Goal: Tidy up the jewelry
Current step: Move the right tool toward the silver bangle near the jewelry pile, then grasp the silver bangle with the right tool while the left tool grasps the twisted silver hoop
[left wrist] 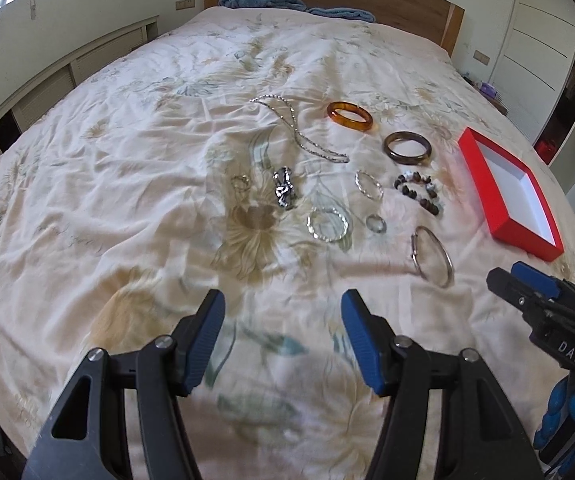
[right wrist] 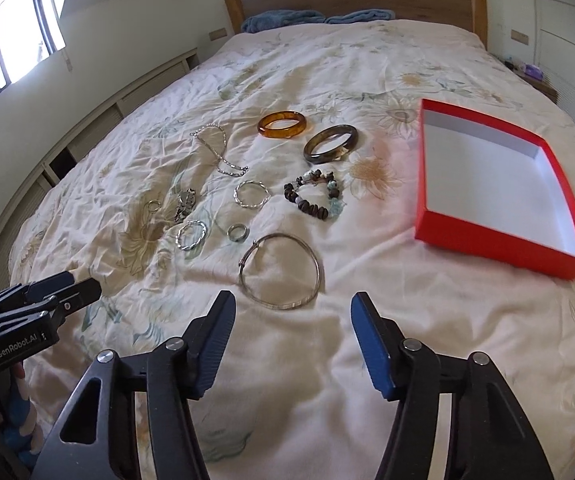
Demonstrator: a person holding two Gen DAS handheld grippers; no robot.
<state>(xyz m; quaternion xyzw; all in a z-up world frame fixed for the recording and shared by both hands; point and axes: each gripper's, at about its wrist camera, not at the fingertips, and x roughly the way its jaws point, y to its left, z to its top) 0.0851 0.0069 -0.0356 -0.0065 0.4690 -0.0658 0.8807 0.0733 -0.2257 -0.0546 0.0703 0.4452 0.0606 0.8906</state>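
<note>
Floral bedspread (right wrist: 327, 340), scattered jewelry (right wrist: 263, 196)

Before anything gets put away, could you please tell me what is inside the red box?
The red box shows only its bare white bottom; no jewelry lies in it. The strip behind its near wall is hidden.

The left gripper (left wrist: 283, 304) hovered with jaws apart and empty over the floral bedspread (left wrist: 127, 184). Beyond it lay scattered bangles, a silver chain (left wrist: 299, 128) and rings; the red box (left wrist: 507, 196) sat ahead-right, above the right gripper (left wrist: 505, 276).
</note>
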